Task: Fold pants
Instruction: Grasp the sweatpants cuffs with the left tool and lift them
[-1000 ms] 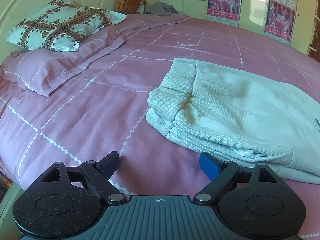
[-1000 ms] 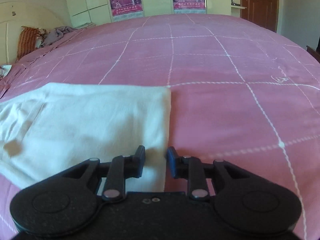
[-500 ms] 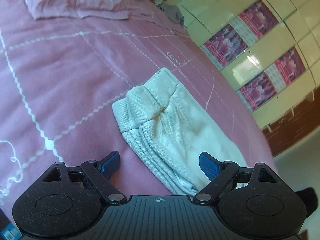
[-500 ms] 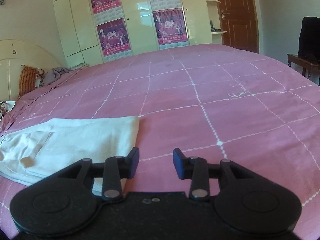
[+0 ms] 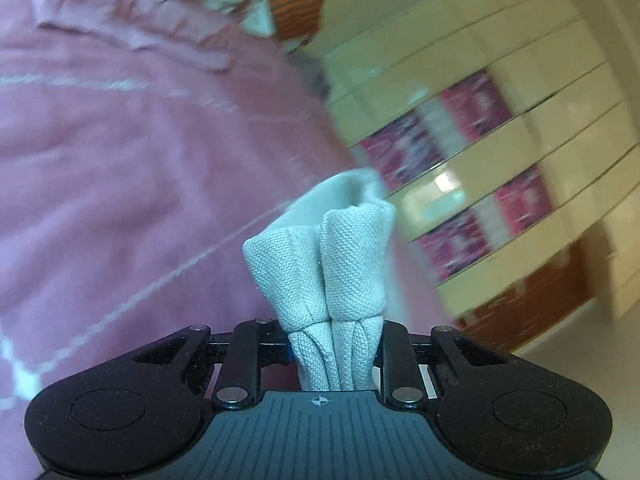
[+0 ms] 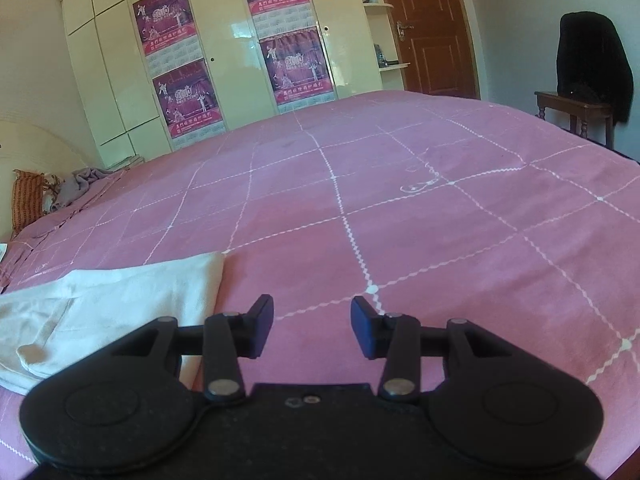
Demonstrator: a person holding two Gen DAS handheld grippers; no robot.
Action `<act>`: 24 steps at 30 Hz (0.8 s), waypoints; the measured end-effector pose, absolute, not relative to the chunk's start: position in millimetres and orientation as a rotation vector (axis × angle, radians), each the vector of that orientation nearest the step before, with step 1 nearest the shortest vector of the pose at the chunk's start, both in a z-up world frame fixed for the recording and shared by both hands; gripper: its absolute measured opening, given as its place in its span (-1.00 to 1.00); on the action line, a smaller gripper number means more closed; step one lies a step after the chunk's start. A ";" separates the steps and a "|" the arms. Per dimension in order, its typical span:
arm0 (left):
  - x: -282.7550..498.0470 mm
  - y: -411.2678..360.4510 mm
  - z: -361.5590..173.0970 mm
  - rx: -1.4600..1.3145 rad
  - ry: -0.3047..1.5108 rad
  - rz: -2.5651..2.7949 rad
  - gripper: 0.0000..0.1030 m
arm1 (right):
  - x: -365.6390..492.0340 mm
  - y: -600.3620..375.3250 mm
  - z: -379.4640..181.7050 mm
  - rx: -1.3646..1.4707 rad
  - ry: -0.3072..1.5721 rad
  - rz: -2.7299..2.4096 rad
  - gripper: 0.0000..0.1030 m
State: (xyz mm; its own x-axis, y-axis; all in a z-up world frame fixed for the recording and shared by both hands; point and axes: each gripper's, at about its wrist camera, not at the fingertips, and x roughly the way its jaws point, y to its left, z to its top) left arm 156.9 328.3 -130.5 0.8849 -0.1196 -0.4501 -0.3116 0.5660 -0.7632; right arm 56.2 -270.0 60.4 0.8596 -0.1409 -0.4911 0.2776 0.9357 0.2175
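Observation:
The cream pants point(image 5: 320, 264) are bunched between the jaws of my left gripper point(image 5: 335, 354), which is shut on the thick folded waistband end. The cloth stands up in front of the camera and hides what lies behind it. In the right wrist view the pants point(image 6: 120, 300) lie flat on the pink bedspread point(image 6: 400, 216) at the lower left. My right gripper point(image 6: 312, 330) is open and empty, just right of the pants' hem edge and above the bedspread.
Pillows point(image 5: 132, 20) lie at the head of the bed. A cream wardrobe with posters point(image 6: 240, 60) stands behind the bed. A brown door point(image 6: 428, 28) and a chair with a dark garment point(image 6: 592, 76) are at the right.
My left gripper has closed on the waistband end of the pants. My right gripper has opened wider and drawn back and right from the hem.

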 end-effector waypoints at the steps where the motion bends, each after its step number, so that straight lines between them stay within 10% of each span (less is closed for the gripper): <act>1: 158.3 332.7 -145.1 -0.997 0.521 0.116 -0.56 | 57.0 -274.4 60.1 0.289 0.492 -0.235 -0.17; 13: 188.6 257.8 -0.3 -0.597 0.402 -0.016 -0.56 | 46.6 -341.0 44.4 0.494 0.405 -0.467 -0.16; 24: 241.2 30.6 95.8 0.027 0.396 -0.407 -0.57 | 41.3 -373.7 31.7 0.447 0.353 -0.785 0.29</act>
State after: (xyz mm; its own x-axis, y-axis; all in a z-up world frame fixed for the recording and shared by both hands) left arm 241.2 30.6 95.8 0.8432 -0.3799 -0.3804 0.3901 0.9192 -0.0532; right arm 41.3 -373.7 31.7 0.6576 -0.5946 -0.4626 0.7406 0.6228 0.2522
